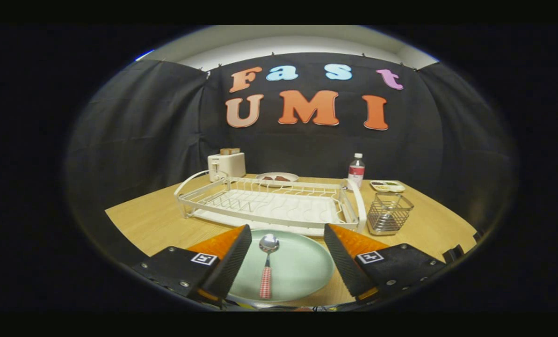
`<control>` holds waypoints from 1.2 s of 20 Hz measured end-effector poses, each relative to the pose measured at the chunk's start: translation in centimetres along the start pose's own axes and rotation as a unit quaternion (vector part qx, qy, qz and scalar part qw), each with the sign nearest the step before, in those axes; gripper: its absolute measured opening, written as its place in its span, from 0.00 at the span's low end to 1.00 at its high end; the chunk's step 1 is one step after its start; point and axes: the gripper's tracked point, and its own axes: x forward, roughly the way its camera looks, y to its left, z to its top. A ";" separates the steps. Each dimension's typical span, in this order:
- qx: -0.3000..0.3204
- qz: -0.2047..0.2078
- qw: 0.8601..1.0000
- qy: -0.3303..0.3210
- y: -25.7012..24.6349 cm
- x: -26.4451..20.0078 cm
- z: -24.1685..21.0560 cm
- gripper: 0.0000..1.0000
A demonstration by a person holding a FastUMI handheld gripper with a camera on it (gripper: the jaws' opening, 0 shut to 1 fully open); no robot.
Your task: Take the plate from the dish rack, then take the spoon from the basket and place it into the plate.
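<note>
A pale green plate (302, 269) lies flat on the wooden table, just in front of the white dish rack (269, 206). On the plate rests a metal spoon (267, 267) with a red-and-white checked handle, bowl pointing toward the rack. My gripper (287, 255) is open above the plate, its fingers wide apart on either side of the spoon and not touching it. The wire basket (390, 213) stands to the right of the rack and looks empty.
Behind the rack stand a white toaster (226, 164), a plate with food (277, 178), a water bottle (356, 171) and a small tray (387, 186). Bare wooden table (143, 220) stretches left of the rack.
</note>
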 end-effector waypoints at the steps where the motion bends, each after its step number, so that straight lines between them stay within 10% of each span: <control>1: 0.000 -0.007 1.000 -0.001 -0.9 0.0 0.4 0.98; 24: 0.021 -0.142 0.988 -0.056 -18.3 -3.1 8.8 0.98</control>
